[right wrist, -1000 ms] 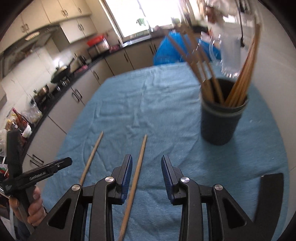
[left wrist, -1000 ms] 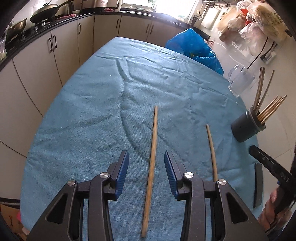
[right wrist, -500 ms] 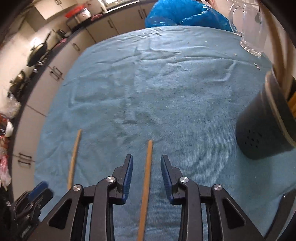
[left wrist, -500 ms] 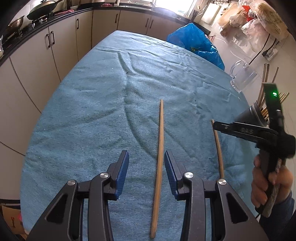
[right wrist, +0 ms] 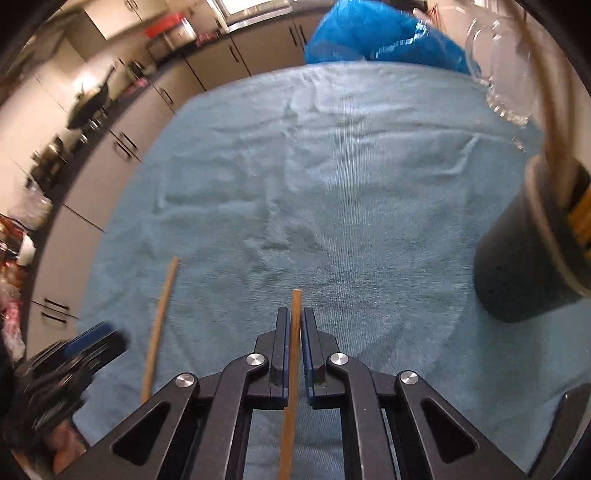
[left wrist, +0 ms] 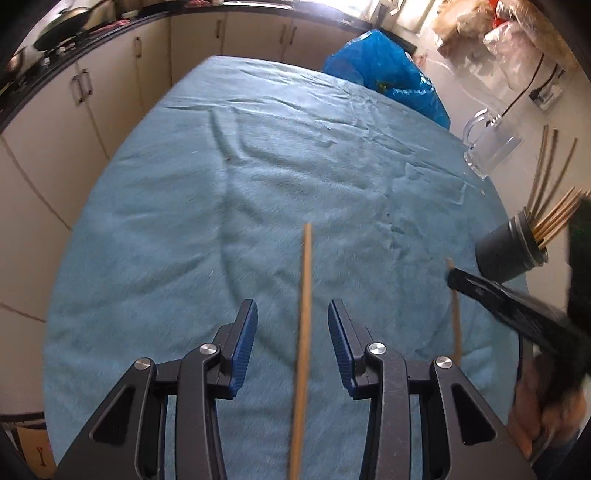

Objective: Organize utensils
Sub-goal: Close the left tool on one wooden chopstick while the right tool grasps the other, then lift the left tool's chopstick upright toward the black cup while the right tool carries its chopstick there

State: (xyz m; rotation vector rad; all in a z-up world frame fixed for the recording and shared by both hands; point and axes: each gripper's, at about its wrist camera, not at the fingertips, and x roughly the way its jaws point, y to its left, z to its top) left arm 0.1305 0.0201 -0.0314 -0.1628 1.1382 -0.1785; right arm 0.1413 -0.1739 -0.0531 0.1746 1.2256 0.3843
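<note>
- Far left there's a run of cream kitchen cabinets point(left wrist: 92, 92) with a dark wok point(left wrist: 59, 27) up on the counter, well apart from the action.
- The table is covered by a wrinkly blue towel point(left wrist: 258, 184), and everything is happening at its near end.
- The left gripper point(left wrist: 291, 339) has its blue fingers point(left wrist: 243, 343) spread wide, 1 on each side of a wooden chopstick point(left wrist: 303, 332) without touching it. That stick lies on the towel pointing straight away from the camera.
- Just right of that, a second chopstick point(right wrist: 293, 354) runs roughly parallel. The right gripper point(right wrist: 294, 354) has its fingers squeezed in narrow with that stick between the pads, so it looks gripped. Its far tip pokes out a little past the fingertips. Can't tell if it's off the towel at all.
- In the right wrist view the first chopstick point(right wrist: 159, 328) sits to the left of the held one, near but not touching.
- On the right there's a dark round utensil holder point(right wrist: 524, 258) standing on the towel, with a bunch of chopsticks point(left wrist: 554, 218) leaning out the top.
- Further back on the right is a clear glass mug point(left wrist: 487, 147) at the towel's edge, and a crumpled blue plastic bag point(left wrist: 388, 77) at the far end.
</note>
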